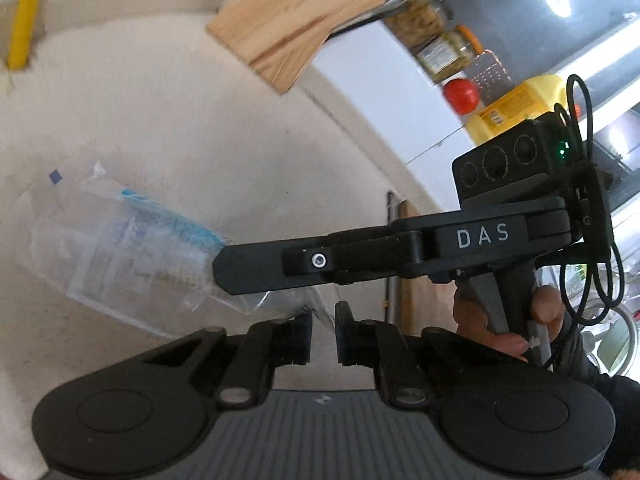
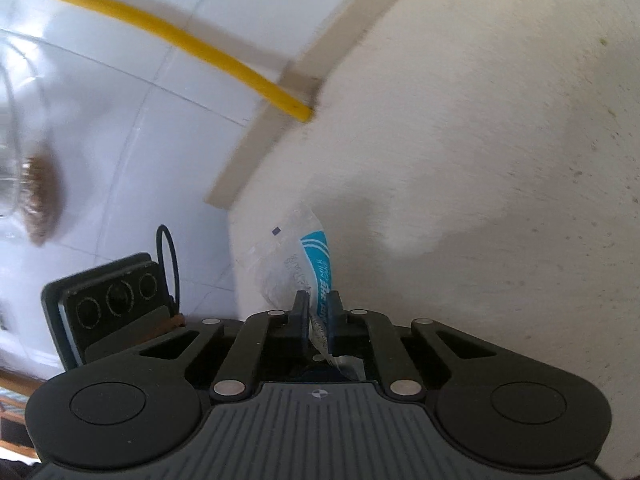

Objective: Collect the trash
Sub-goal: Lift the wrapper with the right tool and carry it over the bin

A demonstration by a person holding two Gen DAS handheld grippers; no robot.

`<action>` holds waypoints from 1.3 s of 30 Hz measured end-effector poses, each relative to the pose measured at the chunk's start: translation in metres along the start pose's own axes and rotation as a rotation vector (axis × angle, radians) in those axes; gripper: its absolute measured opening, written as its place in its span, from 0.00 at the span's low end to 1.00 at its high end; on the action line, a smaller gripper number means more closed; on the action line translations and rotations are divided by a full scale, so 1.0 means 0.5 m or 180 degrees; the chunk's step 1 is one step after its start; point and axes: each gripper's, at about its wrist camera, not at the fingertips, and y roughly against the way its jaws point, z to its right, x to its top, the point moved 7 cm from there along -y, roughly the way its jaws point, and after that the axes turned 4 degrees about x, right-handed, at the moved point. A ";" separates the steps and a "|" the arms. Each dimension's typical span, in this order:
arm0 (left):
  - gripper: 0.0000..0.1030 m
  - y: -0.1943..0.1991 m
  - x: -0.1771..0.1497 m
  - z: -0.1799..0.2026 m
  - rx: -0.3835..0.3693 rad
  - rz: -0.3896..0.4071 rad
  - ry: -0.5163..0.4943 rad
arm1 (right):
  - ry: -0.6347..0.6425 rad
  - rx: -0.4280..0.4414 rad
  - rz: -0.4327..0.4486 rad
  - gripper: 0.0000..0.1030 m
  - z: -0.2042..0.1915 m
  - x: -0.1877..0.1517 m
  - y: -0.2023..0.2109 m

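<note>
A clear plastic bag (image 1: pixel 120 256) with blue print hangs above the pale speckled counter (image 1: pixel 160 120). My right gripper (image 1: pixel 219 271) reaches in from the right in the left wrist view and is shut on the bag's near edge. Its own view shows the crumpled bag (image 2: pixel 304 256) pinched between its fingers (image 2: pixel 301 312), and the gripper (image 2: pixel 319 308) points down at the counter. My left gripper (image 1: pixel 324 328) sits low in its view with the jaws nearly together, and a thin corner of the bag's film is caught between them. A hand (image 1: pixel 544 312) holds the right gripper's handle.
A wooden board (image 1: pixel 296 16) lies at the back of the counter. Glass jars (image 1: pixel 444 52), a red lid (image 1: pixel 462 96) and a yellow container (image 1: pixel 516 108) stand to the right. A yellow pipe (image 2: pixel 160 36) runs along the white tiled wall (image 2: pixel 100 120).
</note>
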 end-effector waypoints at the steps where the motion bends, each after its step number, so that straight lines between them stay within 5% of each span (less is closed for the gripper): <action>1: 0.08 0.013 -0.001 0.005 0.0018 0.0044 -0.0034 | 0.0028 0.0031 0.0021 0.11 -0.014 0.000 0.002; 16: 0.08 0.290 -0.018 0.017 0.0421 0.0660 -0.0113 | 0.0591 0.0270 0.0032 0.11 -0.235 -0.071 -0.040; 24: 0.08 0.441 -0.133 -0.020 0.0724 0.0905 0.0061 | 0.0827 0.0527 -0.0261 0.11 -0.363 -0.158 -0.135; 39: 0.08 0.539 -0.227 -0.073 0.0974 0.1070 0.0277 | 0.0939 0.0593 -0.0540 0.11 -0.480 -0.265 -0.263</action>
